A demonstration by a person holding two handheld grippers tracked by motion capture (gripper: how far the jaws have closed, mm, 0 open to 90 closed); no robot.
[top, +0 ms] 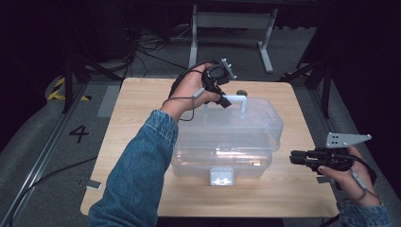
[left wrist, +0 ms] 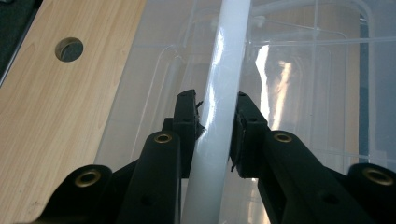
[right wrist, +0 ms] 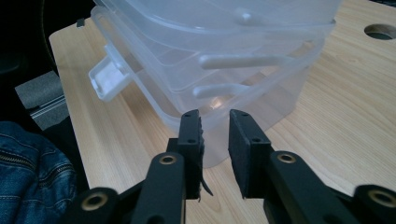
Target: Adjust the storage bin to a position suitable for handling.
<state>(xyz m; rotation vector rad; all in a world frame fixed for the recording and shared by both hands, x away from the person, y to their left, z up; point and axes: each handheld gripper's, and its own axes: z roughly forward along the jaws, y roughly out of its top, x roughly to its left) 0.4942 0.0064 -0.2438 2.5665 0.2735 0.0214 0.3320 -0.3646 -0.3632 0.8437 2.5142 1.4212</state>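
Denim-sleeved left tool (top: pixel 222 97) clamps the white handle (left wrist: pixel 219 93) (its bar running straight ahead between the pads) atop the clear bin (top: pixel 227 142); right tool (top: pixel 295 158), jaws apart and empty, waits beside.

Right gripper (right wrist: pixel 215 128): black jaws parted, nothing between them, tips close to the near corner of clear plastic box (right wrist: pixel 243 93). Box stands on wooden table (right wrist: pixel 345 116); lid seated on top, white latch (right wrist: pixel 108 77) at its left side. Round hole (right wrist: pixel 380 31) in tabletop, top right. Denim sleeve (right wrist: pixel 32 172) lower left
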